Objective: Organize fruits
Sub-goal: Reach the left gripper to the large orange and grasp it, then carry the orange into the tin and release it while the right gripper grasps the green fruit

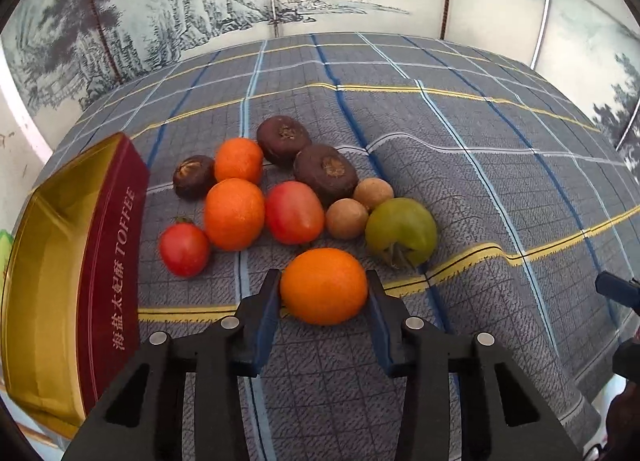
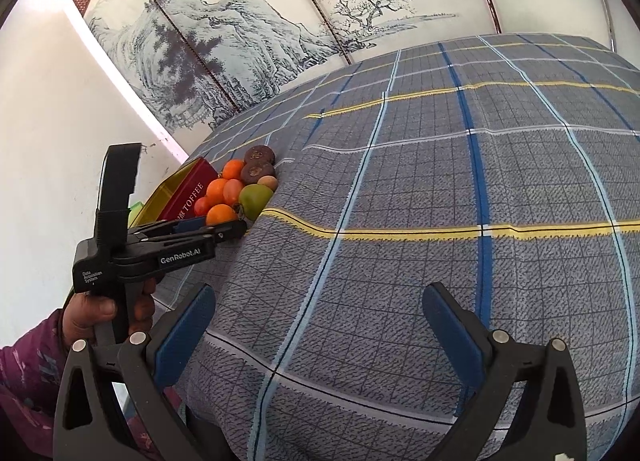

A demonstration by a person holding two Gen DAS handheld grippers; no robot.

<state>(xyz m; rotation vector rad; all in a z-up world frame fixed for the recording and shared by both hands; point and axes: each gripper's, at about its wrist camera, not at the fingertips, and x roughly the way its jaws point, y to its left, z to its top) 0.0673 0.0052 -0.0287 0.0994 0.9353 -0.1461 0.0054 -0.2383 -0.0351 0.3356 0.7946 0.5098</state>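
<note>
Gripping the nearest orange [image 1: 323, 286], the left gripper [image 1: 323, 293] clamps it beside the toffee tin [image 1: 108, 261].
Only the right wrist view shows the right gripper [image 2: 318, 325] spread empty, and a hand [image 2: 96, 311].

"TOFFEE" in pale letters, after a run of Chinese characters, on the red side of the tin [image 1: 108, 257]; "GenRobot.AI" and small "Data Acquisition System" on the black left gripper [image 2: 224, 227]

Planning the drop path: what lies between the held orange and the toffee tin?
Only bare plaid cloth between the orange and the toffee tin, seen in the left wrist view.
</note>
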